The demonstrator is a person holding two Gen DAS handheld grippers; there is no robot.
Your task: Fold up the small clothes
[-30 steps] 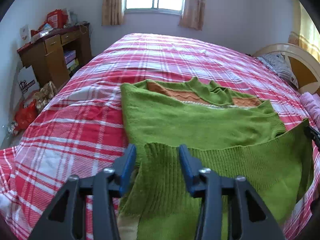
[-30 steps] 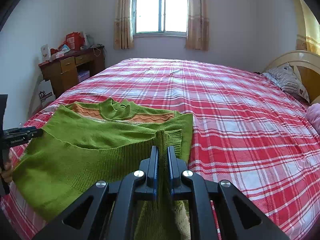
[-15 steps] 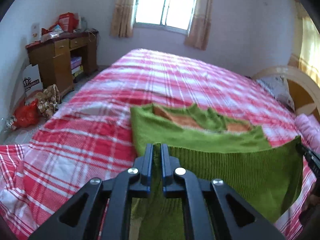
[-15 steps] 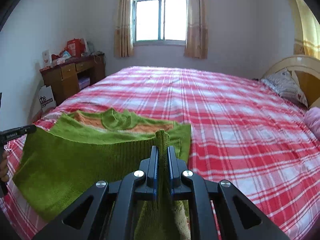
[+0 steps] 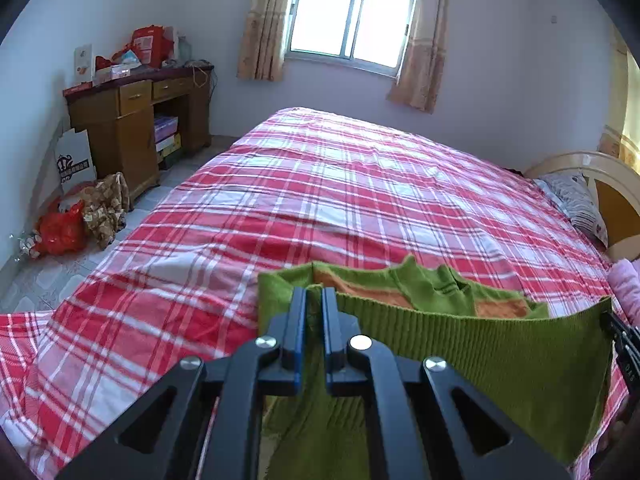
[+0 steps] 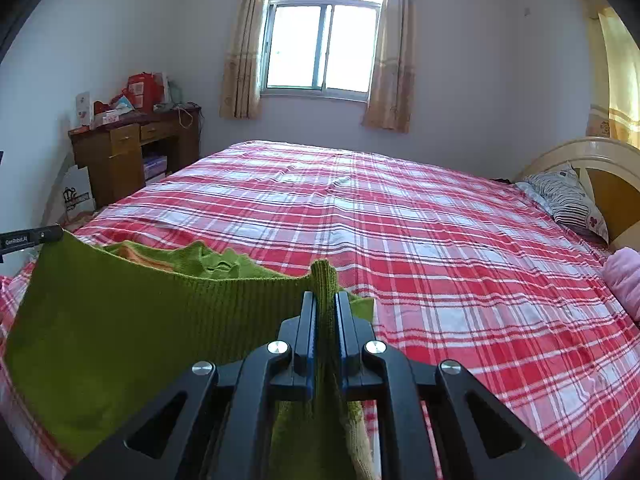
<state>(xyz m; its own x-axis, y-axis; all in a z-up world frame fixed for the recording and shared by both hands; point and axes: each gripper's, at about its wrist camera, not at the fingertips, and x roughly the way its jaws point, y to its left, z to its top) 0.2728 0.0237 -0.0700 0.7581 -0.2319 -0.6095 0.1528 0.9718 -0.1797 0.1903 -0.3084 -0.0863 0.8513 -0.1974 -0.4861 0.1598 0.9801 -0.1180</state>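
A green knit sweater (image 5: 500,352) with an orange band lies on the red plaid bed (image 5: 360,184). Its ribbed hem is lifted and stretched taut between both grippers. My left gripper (image 5: 314,300) is shut on the hem's left corner. My right gripper (image 6: 325,300) is shut on the hem's right corner, with a tuft of knit sticking up past the fingertips. The sweater (image 6: 120,320) hangs as a green sheet in the right wrist view, and the collar end (image 6: 200,260) rests on the bed behind it. Each gripper shows at the edge of the other's view.
A wooden desk (image 5: 132,120) with clutter stands left of the bed, with bags (image 5: 72,224) on the floor beside it. A window (image 6: 320,44) is on the far wall. A pillow (image 6: 568,200) and headboard are at the right, and a pink cloth (image 6: 624,280) lies near the right edge.
My left gripper closed on the hem's left corner. Both grippers then rose, lifting the hem off the bed and pulling it taut between them.
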